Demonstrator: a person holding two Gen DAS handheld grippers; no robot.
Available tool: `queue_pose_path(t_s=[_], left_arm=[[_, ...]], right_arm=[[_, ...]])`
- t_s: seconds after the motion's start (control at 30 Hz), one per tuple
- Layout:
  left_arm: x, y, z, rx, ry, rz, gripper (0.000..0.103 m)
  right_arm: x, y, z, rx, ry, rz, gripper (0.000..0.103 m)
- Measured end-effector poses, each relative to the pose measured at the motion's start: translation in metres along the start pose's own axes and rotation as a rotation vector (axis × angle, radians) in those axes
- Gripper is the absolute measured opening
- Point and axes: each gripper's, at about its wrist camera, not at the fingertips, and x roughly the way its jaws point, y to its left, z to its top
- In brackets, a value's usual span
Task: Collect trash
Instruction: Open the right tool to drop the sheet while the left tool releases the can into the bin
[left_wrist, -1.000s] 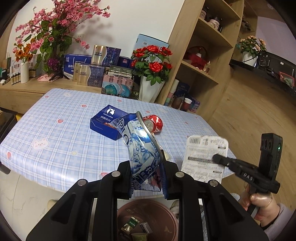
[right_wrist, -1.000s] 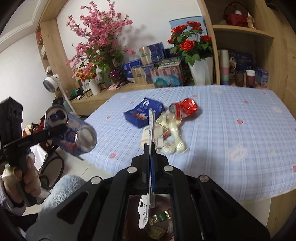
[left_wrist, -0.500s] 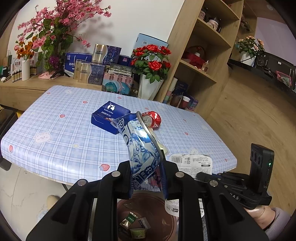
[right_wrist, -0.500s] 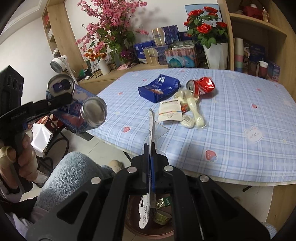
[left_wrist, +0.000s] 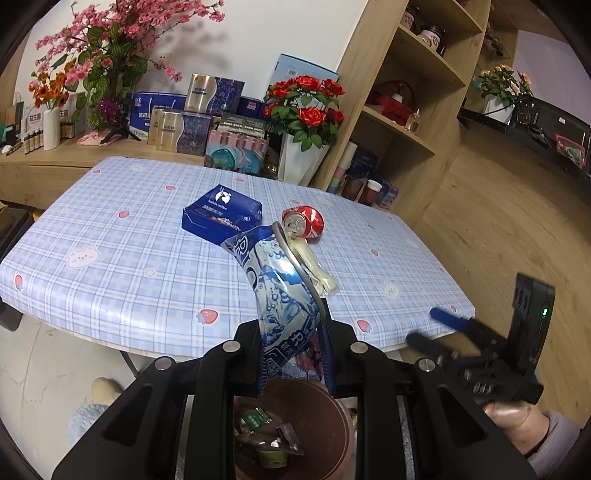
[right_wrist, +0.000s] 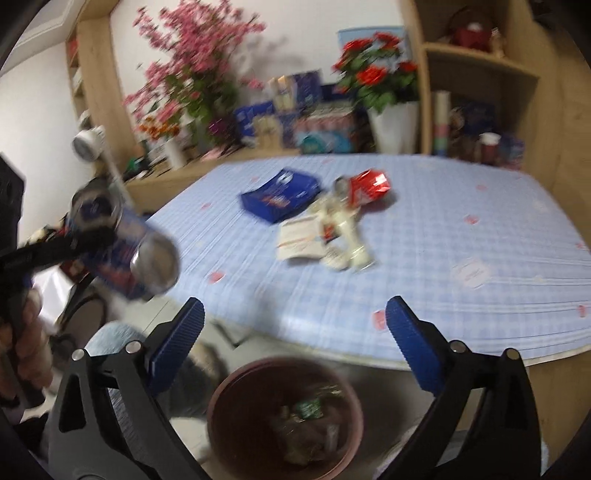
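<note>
My left gripper (left_wrist: 291, 354) is shut on a crushed blue drink can (left_wrist: 280, 299) and holds it above the brown trash bin (left_wrist: 332, 435), which holds several wrappers. The can also shows at the left of the right wrist view (right_wrist: 125, 254). My right gripper (right_wrist: 295, 332) is open and empty above the same bin (right_wrist: 221, 398); it also shows in the left wrist view (left_wrist: 439, 325). On the blue checked table (left_wrist: 110, 266) lie a blue box (left_wrist: 221, 214), a red crushed can (left_wrist: 306, 225), a white label (right_wrist: 299, 240) and clear plastic wrappers (right_wrist: 347, 243).
Behind the table a sideboard carries boxes and a pink flower vase (left_wrist: 51, 129); a white vase of red roses (left_wrist: 303, 155) stands by wooden shelves (left_wrist: 399, 129). A person's grey-sleeved arm (right_wrist: 114, 336) is at the lower left.
My right gripper has opened and no longer holds the white flat package. Both grippers have pulled back from the table. The left gripper still holds the blue can.
</note>
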Motion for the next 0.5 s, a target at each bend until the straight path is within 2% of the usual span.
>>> queue_pose_path(t_s=[0.2,0.5], left_arm=[[0.009,-0.005,-0.009,0.009,0.035,-0.011,0.022],[0.026,-0.02,-0.024,0.043,0.1,-0.033,0.022]], right_arm=[[-0.009,-0.021,0.003,0.031,-0.075,-0.117,0.097],[-0.013,-0.043,0.0,0.096,-0.1,-0.151,0.097]])
